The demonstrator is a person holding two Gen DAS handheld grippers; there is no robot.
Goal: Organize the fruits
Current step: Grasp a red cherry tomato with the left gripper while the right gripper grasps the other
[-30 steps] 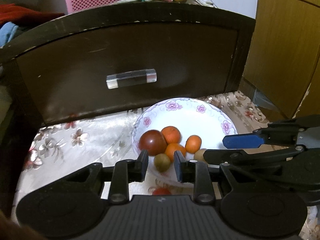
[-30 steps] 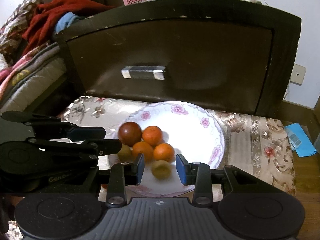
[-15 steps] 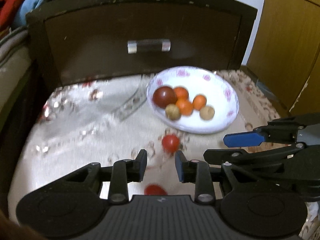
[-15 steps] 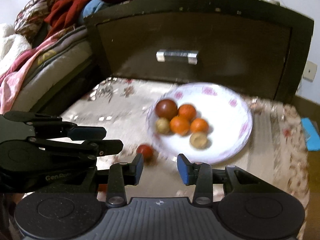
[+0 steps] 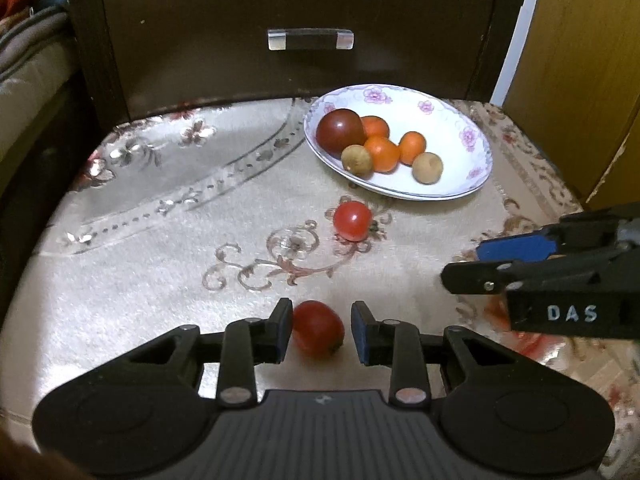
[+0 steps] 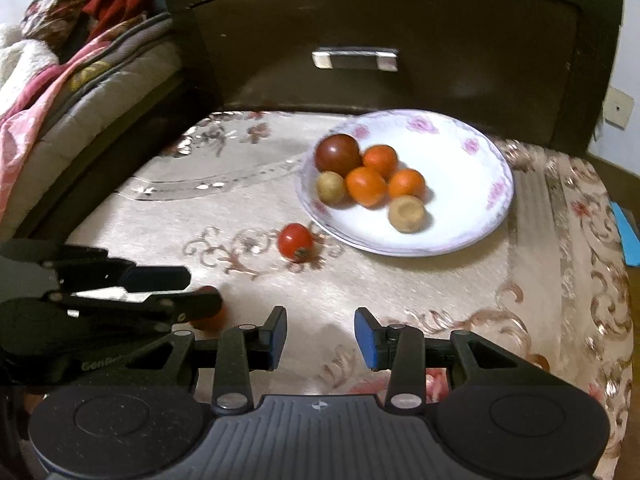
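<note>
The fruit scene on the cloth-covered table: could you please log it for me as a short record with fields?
plate: white, floral rim, on the tablecloth
fruit on plate: dark red tomato, three oranges, two brownish round fruits
near tomato: on the cloth, between the open fingers of the left gripper
far tomato: on the cloth, just short of the plate
right gripper: open, empty

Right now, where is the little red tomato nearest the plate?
In both wrist views the small red tomato lies on the patterned cloth, just in front of the floral plate's near rim.
</note>
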